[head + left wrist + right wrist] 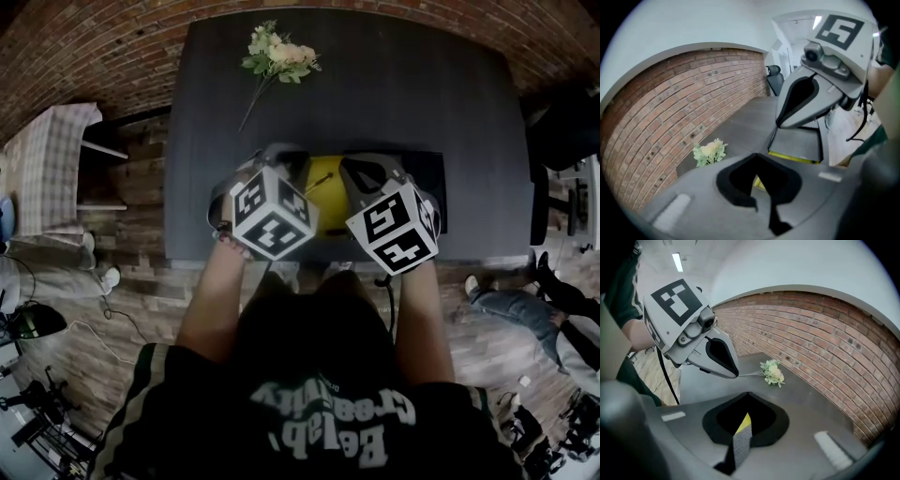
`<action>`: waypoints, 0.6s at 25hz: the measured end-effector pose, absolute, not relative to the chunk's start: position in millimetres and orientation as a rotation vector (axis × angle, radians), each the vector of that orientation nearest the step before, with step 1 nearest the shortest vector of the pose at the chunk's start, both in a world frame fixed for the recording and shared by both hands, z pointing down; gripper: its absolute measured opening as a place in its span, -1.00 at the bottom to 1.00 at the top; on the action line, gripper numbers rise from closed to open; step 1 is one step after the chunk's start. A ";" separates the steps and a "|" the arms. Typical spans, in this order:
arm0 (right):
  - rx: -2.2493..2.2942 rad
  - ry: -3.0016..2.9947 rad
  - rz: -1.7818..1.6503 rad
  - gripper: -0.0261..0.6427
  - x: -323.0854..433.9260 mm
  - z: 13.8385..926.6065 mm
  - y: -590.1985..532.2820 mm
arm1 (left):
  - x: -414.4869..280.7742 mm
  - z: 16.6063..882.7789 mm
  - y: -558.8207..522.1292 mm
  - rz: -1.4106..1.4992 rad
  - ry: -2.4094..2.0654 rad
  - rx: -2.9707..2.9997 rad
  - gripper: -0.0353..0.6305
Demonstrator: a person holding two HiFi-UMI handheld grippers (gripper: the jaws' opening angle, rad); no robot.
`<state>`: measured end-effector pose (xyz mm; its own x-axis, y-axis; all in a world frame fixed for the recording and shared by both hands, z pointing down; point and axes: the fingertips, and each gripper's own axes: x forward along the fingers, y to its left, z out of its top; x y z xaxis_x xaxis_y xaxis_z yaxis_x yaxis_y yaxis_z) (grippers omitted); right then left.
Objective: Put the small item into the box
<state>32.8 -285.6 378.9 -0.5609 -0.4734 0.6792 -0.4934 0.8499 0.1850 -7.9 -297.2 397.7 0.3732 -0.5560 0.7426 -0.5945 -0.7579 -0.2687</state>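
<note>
A small bunch of pale flowers (277, 52) lies at the far side of the dark table (422, 94), also visible as flowers (708, 153) and flowers (772, 372) in the gripper views. A black box with a yellow inside (325, 183) sits near the table's front edge, its lid open (797, 145). My left gripper (281, 164) and right gripper (375, 173) hover side by side over the box and partly hide it. The left gripper (761, 197) is shut with nothing in it. The right gripper (740, 437) looks shut too, with only table and yellow box edge showing past its jaws.
A brick wall (670, 117) runs along the table's far side. A dark chair (774, 77) stands at the table's end. Wooden floor (141, 272) with cables, stands and a seated person's legs (511, 305) surrounds the table.
</note>
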 end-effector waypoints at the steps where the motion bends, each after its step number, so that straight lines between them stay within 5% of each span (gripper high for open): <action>1: 0.704 -2.257 0.029 -0.90 32.5 375.2 -285.0 | -8.3 393.2 -296.1 1.358 -1.079 2.574 -0.88; 15: 0.769 -2.262 -0.048 -0.90 21.8 333.4 -272.3 | -18.0 334.0 -283.3 1.323 -1.121 2.702 -0.88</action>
